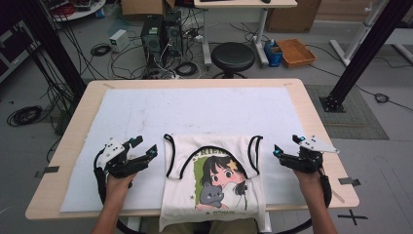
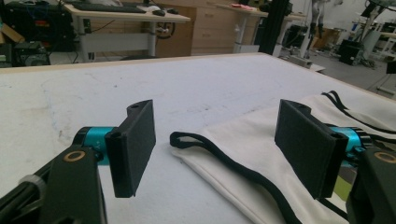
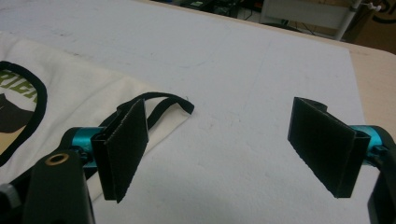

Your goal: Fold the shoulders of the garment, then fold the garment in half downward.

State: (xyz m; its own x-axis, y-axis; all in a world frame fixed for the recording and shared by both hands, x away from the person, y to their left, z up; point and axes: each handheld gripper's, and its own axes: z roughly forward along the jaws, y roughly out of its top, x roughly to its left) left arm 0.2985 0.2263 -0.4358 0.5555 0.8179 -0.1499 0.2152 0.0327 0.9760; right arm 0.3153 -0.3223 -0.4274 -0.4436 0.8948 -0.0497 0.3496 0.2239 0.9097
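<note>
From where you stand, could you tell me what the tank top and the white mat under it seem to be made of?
The tank top looks like soft knit cloth, probably cotton: matte cream, lying limp, with black trim along its straps and a printed cartoon. The white mat looks like felt or thin foam: its matte surface looks faintly fuzzy and scuffed in the left claw's view; which one I can't settle.

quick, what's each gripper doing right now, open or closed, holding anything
Left gripper: open, holding nothing, beside the tank top's left strap.
Right gripper: open, holding nothing, beside its right strap.
</note>
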